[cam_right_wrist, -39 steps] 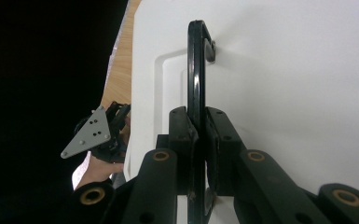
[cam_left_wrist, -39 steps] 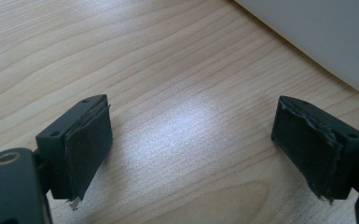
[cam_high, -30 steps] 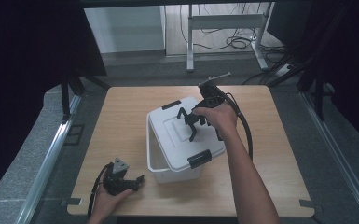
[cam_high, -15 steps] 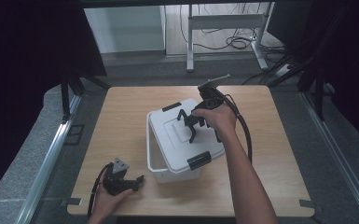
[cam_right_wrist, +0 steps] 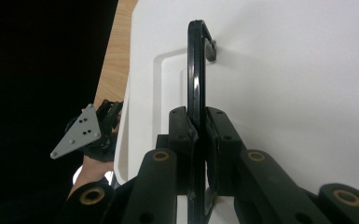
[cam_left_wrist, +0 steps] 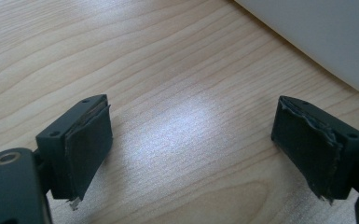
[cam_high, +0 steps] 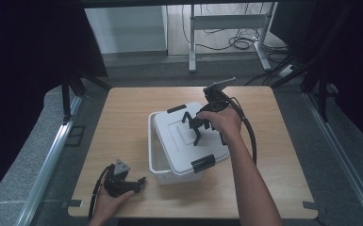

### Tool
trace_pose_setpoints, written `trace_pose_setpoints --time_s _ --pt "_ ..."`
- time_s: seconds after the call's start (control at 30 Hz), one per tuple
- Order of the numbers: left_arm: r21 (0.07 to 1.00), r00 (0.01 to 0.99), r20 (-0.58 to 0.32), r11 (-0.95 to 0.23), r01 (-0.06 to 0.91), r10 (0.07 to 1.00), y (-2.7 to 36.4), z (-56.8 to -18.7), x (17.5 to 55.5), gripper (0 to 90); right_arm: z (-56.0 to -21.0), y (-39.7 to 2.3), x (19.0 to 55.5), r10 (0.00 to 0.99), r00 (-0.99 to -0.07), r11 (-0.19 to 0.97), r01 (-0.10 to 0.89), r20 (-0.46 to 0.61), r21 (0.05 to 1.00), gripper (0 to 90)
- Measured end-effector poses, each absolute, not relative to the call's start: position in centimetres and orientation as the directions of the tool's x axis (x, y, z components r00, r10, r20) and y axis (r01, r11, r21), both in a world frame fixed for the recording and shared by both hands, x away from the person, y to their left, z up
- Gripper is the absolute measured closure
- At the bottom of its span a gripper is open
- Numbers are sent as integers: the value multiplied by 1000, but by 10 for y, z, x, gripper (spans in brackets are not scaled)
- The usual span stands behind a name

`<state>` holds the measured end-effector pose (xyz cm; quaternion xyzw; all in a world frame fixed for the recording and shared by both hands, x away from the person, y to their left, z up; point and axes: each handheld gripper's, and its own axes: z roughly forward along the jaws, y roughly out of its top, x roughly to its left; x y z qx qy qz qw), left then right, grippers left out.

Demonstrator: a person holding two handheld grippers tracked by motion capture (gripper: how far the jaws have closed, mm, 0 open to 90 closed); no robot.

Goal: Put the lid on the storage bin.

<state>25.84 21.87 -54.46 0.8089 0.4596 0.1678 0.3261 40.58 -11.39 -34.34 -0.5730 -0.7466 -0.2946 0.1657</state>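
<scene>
The white bin point(cam_high: 169, 162) is sitting mid-table, lid point(cam_high: 188, 136) tilting up, inside hidden. Right gripper point(cam_high: 197, 126) is pinching the lid's black handle point(cam_right_wrist: 195, 70). Left gripper point(cam_high: 122, 181) is resting wide open around 7 o'clock.

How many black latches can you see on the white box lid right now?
2. One latch sits on the far edge of the lid, the other latch on the near edge. More could be hidden under the right gripper and the hand.
</scene>
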Motion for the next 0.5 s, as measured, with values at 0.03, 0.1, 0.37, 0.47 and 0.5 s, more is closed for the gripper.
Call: trace_pose_setpoints --time_s 0.03,0.1,0.37,0.47,0.5 --pt "682 521 -29 -365 634 853 219 -545 258 123 -343 -115 406 758 -288 168 953 585 251 822" --pt "682 521 -29 -365 634 853 219 -545 258 123 -342 -117 405 757 -289 166 953 586 254 821" --pt "681 522 -29 -365 635 853 219 -544 258 123 -347 -119 405 755 -277 157 957 594 246 821" --pt "681 522 -29 -365 635 853 219 -544 258 123 -347 -119 406 756 -278 160 956 592 245 821" --pt "681 522 -29 -365 635 853 219 -544 258 123 -347 -119 406 756 -278 159 956 593 245 821"
